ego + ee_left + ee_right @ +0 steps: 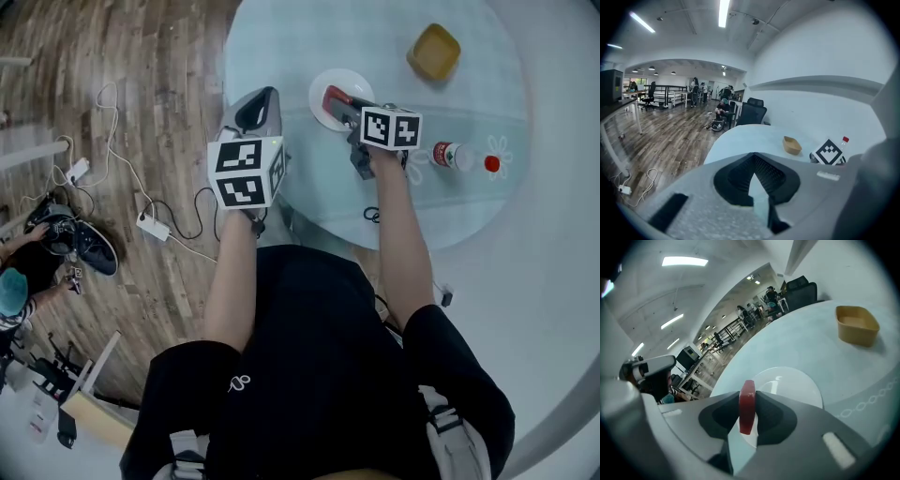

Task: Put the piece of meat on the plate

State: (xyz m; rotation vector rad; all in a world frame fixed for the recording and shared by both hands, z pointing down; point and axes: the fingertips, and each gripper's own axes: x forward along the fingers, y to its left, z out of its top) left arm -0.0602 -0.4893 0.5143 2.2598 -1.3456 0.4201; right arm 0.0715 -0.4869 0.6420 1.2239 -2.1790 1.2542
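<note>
A red piece of meat (746, 406) is gripped edge-on between the closed jaws of the right gripper (747, 399) and held over a white plate (799, 385) on a round pale blue table (487, 84); whether it touches the plate cannot be told. The left gripper (753, 158) is held at the table's near left edge, its jaws closed together on nothing. A yellow bowl (433, 52) is set beyond the plate. A red-capped bottle (457, 156) is laid beside the right gripper, its red label too small to be read
</note>
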